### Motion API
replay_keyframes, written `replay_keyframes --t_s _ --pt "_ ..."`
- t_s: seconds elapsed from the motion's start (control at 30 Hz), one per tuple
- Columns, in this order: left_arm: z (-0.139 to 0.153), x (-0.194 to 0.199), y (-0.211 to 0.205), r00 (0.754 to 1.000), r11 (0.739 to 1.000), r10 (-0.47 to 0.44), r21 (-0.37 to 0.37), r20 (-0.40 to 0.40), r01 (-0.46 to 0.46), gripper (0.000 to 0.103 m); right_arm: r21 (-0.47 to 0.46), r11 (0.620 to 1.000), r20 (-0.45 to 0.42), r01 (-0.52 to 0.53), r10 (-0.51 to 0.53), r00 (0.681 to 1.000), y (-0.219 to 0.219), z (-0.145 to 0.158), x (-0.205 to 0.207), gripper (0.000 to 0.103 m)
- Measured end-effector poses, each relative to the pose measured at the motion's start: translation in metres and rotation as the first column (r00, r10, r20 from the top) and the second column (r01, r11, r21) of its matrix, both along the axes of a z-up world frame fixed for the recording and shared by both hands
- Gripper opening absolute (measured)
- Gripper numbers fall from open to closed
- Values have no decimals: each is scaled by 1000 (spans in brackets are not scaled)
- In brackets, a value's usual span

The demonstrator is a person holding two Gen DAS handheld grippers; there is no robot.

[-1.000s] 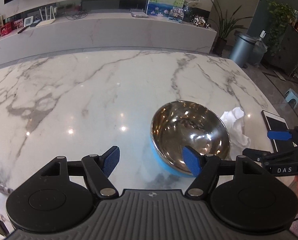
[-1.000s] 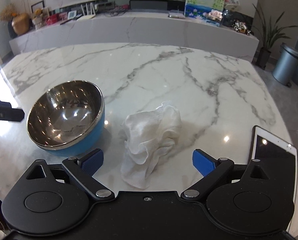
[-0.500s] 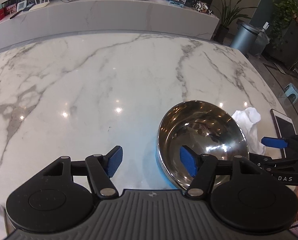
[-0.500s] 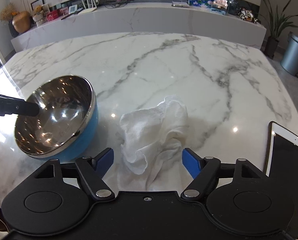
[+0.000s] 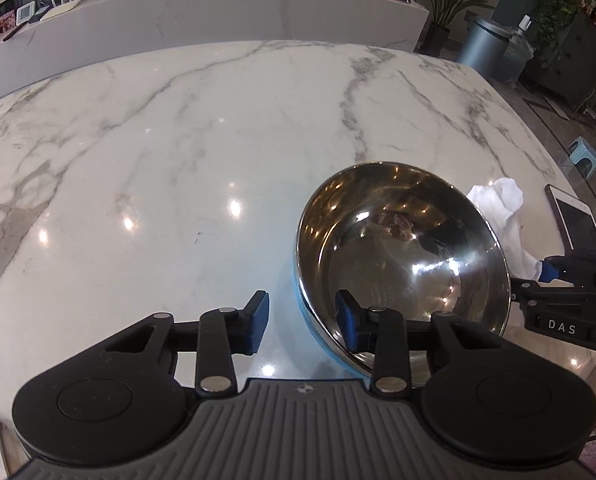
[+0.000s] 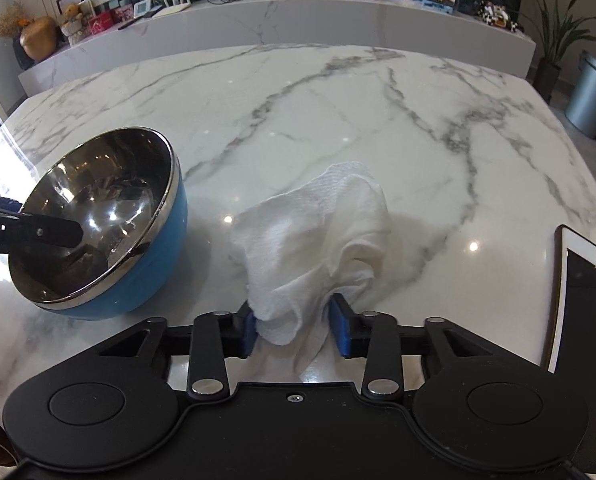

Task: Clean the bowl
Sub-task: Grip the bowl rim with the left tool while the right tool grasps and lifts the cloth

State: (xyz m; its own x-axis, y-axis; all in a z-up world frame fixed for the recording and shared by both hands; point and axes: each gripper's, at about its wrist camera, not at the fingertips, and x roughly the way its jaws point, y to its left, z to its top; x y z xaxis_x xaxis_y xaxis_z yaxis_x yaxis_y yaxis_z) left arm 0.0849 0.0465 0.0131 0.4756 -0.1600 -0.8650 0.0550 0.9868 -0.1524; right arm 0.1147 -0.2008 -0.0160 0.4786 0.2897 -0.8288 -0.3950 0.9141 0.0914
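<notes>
Two-handed start of cleaning a steel bowl (image 5: 402, 256) with a blue outer shell, tilted on the marble table (image 5: 178, 152) just left of a crumpled white paper towel (image 6: 314, 240). Left claw (image 5: 302, 320) is closing astride the near rim, one pad inside, one outside and apart from the wall. Right claw (image 6: 294, 326) is closing on the towel's lower folds, pads pressing them. Risks: the polished rim may slip from a narrow pinch and the bowl roll; thin folds may tear or pull free; a tablet (image 6: 582, 292) lies near
</notes>
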Motion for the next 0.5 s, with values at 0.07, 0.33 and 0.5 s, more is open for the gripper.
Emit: replay_keyframes --t_s 0.07,0.33,0.5 --pt "0 0 -2 1000 1000 -10 0 2 10 24 -4 1000 8 -7 7 1000 0 2 -1 15" --pt "0 2 -2 999 999 -31 -7 14 31 15 31 999 67 -32 30 997 -8 24 -12 13" --pt "1 0 -5 999 999 -32 -1 20 32 15 61 996 134 -69 60 989 -5 52 -28 12"
